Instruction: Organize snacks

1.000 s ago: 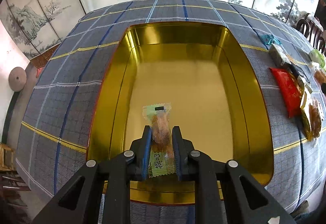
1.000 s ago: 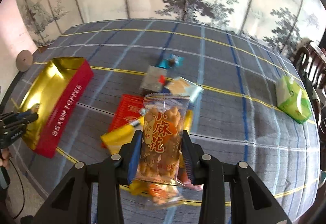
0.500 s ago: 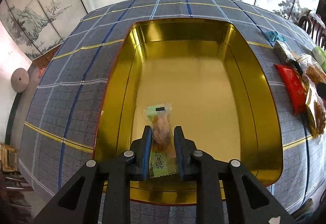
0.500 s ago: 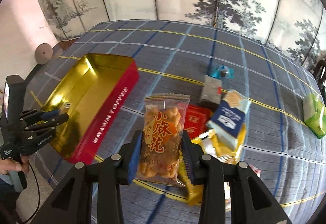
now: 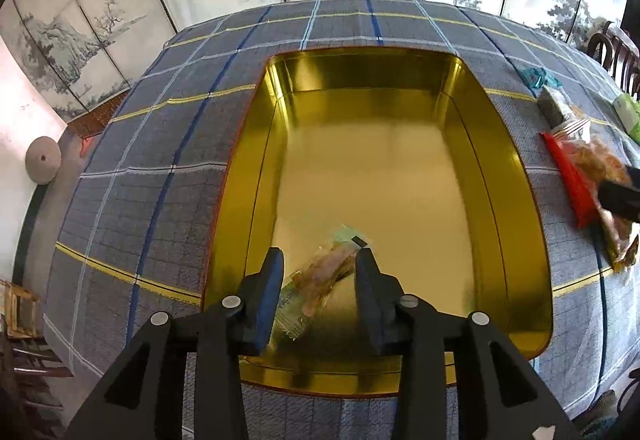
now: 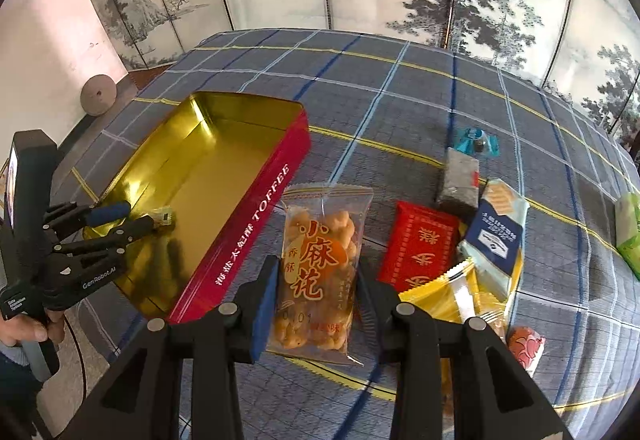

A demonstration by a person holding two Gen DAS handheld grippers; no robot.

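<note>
In your left wrist view, the left gripper (image 5: 320, 272) sits low in the frame over the near end of the gold tin (image 5: 516, 176); its jaws have just been opening, and the small wrapped snack (image 5: 324, 272) lies slanted between them, no longer pinched as far as the picture shows, seemingly dropping onto the tin floor. That little packet is light and crinkly, so expect it to slide on the shiny metal; if you must take it again, pinch across its middle, not the thin sealed ends. At the right edge the other snacks lie on the checked tablecloth (image 5: 160, 160). In your right wrist view, the right gripper (image 6: 316, 280) at the bottom centre is closed narrowly on the clear bag of fried twists (image 6: 320, 264), held by its lower half beside the tin's red wall (image 6: 256, 224). Those twists are brittle, so squeeze no harder. The remaining pile (image 6: 460, 252) waits at right, and your left hand (image 6: 24, 328) shows at lower left.
</note>
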